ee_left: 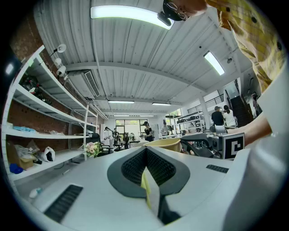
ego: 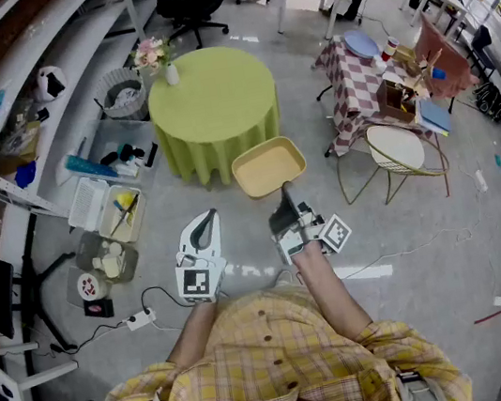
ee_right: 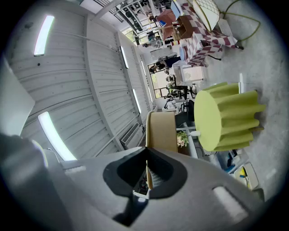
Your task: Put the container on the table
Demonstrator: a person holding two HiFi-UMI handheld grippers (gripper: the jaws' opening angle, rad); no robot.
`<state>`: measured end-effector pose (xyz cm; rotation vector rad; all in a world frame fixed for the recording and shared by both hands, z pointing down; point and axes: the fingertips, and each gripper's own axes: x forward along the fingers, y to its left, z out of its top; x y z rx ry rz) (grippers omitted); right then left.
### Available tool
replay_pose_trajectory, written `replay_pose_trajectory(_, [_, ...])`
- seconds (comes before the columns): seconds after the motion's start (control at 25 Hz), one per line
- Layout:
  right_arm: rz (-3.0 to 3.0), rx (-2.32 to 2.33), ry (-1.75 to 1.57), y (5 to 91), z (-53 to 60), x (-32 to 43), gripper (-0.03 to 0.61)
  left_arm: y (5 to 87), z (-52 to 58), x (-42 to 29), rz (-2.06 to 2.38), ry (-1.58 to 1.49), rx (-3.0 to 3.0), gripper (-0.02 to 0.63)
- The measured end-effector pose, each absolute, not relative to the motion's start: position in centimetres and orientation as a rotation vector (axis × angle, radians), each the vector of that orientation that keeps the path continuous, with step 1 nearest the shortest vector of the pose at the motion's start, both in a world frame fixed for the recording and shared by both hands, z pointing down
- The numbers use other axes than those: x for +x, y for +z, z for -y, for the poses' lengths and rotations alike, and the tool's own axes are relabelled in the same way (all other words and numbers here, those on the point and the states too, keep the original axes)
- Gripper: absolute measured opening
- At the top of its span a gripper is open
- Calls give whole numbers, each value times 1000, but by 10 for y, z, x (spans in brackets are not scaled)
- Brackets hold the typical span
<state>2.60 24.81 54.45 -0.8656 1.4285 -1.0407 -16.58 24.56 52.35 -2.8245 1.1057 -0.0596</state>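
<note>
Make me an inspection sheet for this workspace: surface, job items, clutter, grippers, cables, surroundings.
Surface: round table under a green cloth, bare except a flower vase at its far-left edge.
Job's things: beige container held in the air, short of the table.
Clutter: plastic bins on the floor at left.
Grippers: right gripper jaws shut on the container's rim; left gripper jaws shut, empty.
Cables: power strip with leads on the floor; red cable at right.
Surroundings: shelving at left; checkered table and wire chair at right.

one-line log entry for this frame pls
right gripper: shut on container rim | left gripper: shut | container: held off the floor, short of table, not yet on it
</note>
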Motion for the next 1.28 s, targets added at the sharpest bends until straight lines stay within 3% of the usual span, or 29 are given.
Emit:
replay_pose_trajectory(0.56, [-1426,-856,-1037,541,-255,46,5,521,-251,-150,-1119,-73,-2795,5])
replay_pose_trajectory(1.28, [-1505,-749,-1059,523,-248,115,3,516,-261,-73,-1216,-67,-2722,5])
